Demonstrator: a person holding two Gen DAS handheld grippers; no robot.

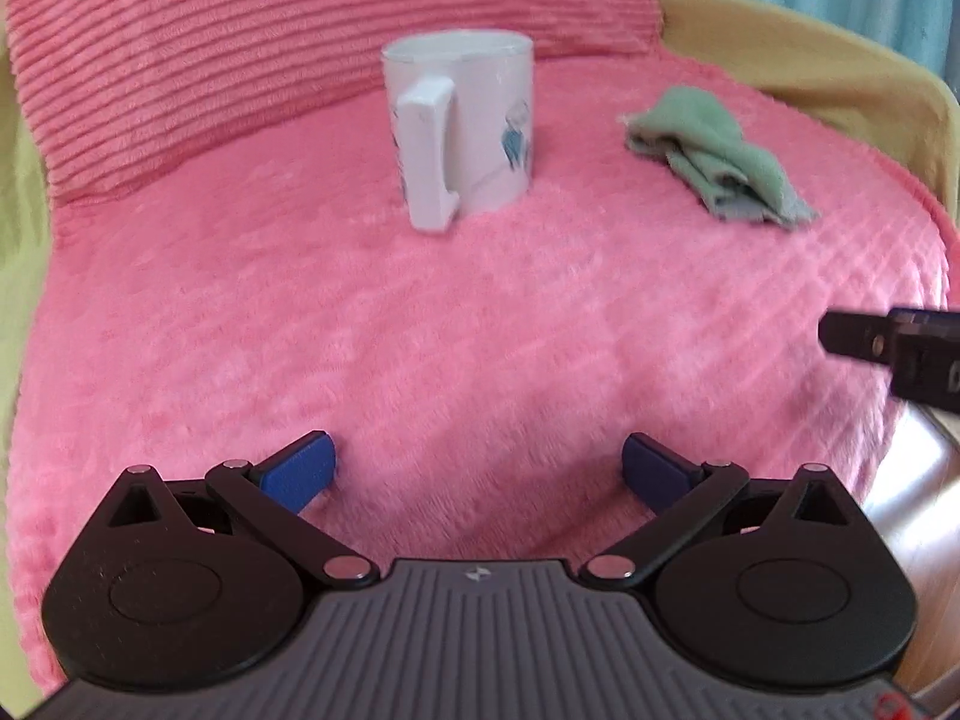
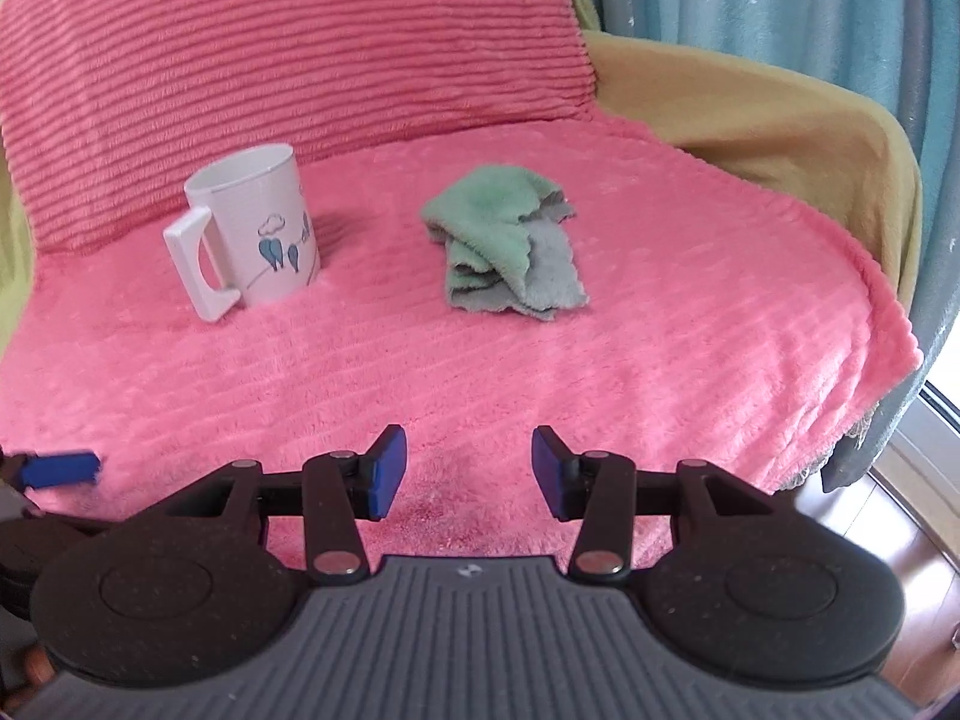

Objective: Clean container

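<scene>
My left gripper (image 1: 478,471) is hovering low over the pink blanket (image 1: 480,324), its blue pads (image 1: 300,471) spread wide apart and holding nothing. My right gripper (image 2: 470,471) is hanging over the same blanket, jaws parted to a narrower gap, also empty. The white mug (image 1: 462,126) is standing upright on the blanket ahead of my left gripper, well apart from it, handle turned toward that camera; in the right wrist view it is sitting to the left, showing a blue bird print. A crumpled green cloth (image 2: 510,240) is lying on the blanket to the right of the mug, near it but not touching, straight ahead of my right gripper. A ribbed pink cushion (image 2: 288,60) is leaning behind both items. A blue-grey curtain (image 2: 810,6) is hanging at the far right, beyond the yellow armrest (image 2: 780,120)
</scene>
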